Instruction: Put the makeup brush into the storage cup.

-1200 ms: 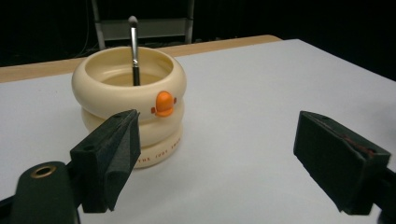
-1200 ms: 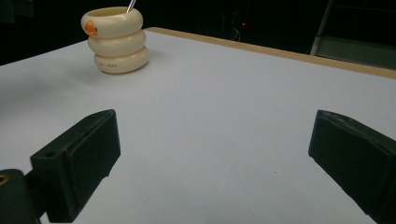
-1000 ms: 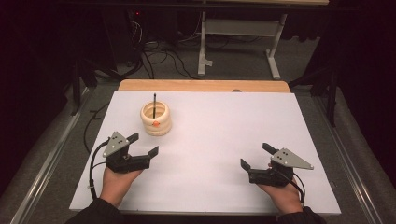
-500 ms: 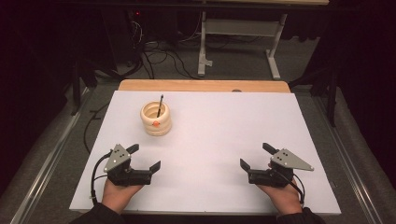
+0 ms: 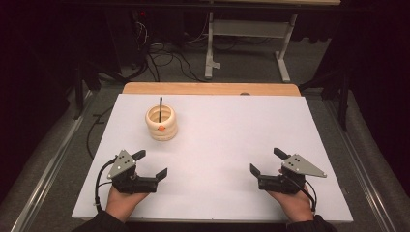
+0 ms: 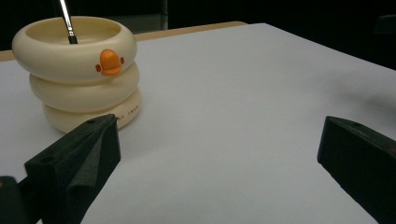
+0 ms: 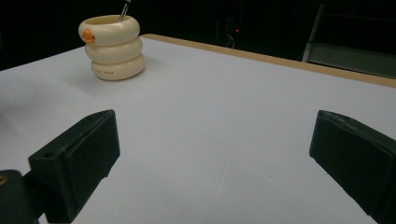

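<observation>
Cream ringed holder (image 5: 161, 123) keeps the brush (image 5: 161, 103) upright — left gripper (image 5: 151, 164) and right gripper (image 5: 264, 160) both gape empty, parked near the table (image 5: 232, 130) edge, well apart.

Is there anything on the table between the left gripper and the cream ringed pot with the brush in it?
Nothing: in the high view, only bare white table separates the left gripper from the cream pot. The left gripper view agrees; its jaws stand open and empty.

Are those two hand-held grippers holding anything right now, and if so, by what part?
Nothing is held. The left hand-held gripper and the right hand-held gripper both stand open over the bare white table.
</observation>
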The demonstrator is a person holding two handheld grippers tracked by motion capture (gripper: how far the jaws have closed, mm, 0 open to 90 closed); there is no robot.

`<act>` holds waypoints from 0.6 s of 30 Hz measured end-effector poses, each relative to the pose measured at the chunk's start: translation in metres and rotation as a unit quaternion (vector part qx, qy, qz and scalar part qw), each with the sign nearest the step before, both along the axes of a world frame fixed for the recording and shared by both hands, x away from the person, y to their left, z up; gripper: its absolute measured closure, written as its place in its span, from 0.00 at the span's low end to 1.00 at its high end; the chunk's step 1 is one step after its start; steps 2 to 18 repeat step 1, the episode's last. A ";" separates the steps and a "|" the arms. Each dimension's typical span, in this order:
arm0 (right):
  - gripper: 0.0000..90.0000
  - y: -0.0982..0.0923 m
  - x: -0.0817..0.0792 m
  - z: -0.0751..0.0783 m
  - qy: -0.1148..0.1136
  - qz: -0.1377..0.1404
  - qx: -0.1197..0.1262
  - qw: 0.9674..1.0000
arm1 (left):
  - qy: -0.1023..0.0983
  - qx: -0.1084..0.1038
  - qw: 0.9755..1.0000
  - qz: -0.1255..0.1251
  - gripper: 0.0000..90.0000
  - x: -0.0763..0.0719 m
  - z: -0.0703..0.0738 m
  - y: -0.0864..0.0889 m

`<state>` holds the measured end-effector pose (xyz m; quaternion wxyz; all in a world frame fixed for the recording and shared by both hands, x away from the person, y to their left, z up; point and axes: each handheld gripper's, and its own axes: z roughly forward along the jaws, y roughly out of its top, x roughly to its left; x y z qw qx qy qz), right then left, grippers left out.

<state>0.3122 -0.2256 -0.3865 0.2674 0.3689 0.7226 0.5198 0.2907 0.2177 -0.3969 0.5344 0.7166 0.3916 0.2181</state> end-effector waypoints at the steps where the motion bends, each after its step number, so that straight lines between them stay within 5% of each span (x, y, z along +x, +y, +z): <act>1: 0.04 0.000 0.000 0.000 0.001 -0.001 0.000 1.000 | 0.000 0.001 1.000 0.000 0.00 0.000 0.000 0.000; 18: 0.04 0.000 0.000 0.000 0.001 -0.001 0.000 1.000 | 0.000 0.001 1.000 0.000 0.00 0.000 0.000 0.000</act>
